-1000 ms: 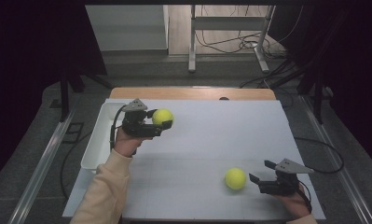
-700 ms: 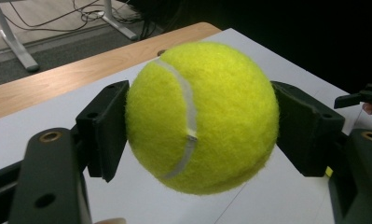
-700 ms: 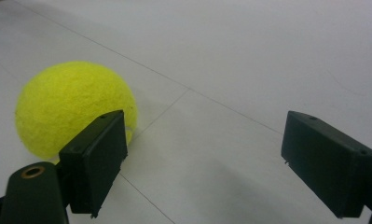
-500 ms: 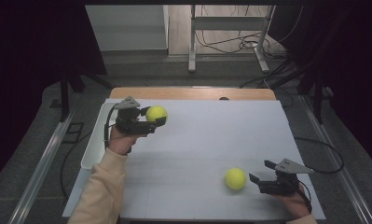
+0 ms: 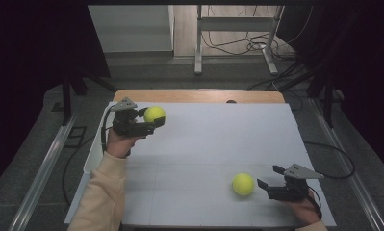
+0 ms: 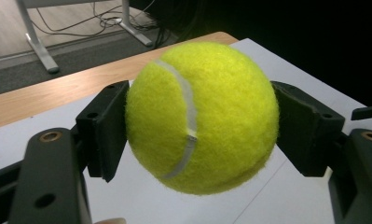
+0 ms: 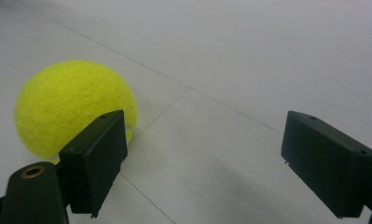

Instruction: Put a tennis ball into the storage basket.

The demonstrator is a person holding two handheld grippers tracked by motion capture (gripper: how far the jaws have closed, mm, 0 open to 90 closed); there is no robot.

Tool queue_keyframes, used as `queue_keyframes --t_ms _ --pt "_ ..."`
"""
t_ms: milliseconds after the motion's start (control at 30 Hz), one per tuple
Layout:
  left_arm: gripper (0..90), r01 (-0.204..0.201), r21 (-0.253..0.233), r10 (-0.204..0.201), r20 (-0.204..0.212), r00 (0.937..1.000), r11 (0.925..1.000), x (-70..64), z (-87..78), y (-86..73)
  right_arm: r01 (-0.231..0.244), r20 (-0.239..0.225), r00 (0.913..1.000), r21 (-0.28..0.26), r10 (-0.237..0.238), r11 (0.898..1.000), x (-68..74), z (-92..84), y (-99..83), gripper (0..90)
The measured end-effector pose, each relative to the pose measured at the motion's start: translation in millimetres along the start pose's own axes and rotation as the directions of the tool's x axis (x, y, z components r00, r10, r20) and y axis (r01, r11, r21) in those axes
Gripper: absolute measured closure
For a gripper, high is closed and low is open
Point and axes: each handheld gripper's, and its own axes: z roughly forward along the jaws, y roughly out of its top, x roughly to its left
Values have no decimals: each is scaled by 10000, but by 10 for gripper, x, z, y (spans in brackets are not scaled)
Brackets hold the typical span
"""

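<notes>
Held tennis ball (image 5: 154,114): yellow-green, white seam visible in the left gripper view (image 6: 201,116); located above the far left part of the table, clear of the surface.
Left gripper (image 5: 150,119): jaws pinch the held tennis ball from two opposite sides; both pads press on the felt. Gripper body points toward the table's middle.
Left hand (image 5: 118,143): grasps the left gripper from below; a cream sleeve (image 5: 97,197) enters from the bottom edge.
Second tennis ball (image 5: 243,184): rests on the table near its front right part, just beside the right gripper's jaw tips. In the right gripper view (image 7: 72,108) it lies beyond and outside the left-hand jaw, not between the pads.
Right gripper (image 5: 269,179): jaws spread wide, nothing between them; sits low over the table and points at the second tennis ball.
Table (image 5: 213,139): white top with faint grid lines, wooden strip along the far edge.
White bin (image 5: 94,153): attached beside the table's left edge, under the left forearm.
</notes>
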Motion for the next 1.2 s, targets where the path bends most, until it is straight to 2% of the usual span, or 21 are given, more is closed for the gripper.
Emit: queue_keyframes --t_ms 833,1200 --pt "259 314 -157 -325 -712 9969 9994 197 -133 -28 -44 -54 10000 -22 44 10000 -1 1 -1 149" --pt "260 504 -181 -521 -1106 9925 9986 309 -197 -55 -36 -55 10000 -10 36 10000 -1 2 -3 149"
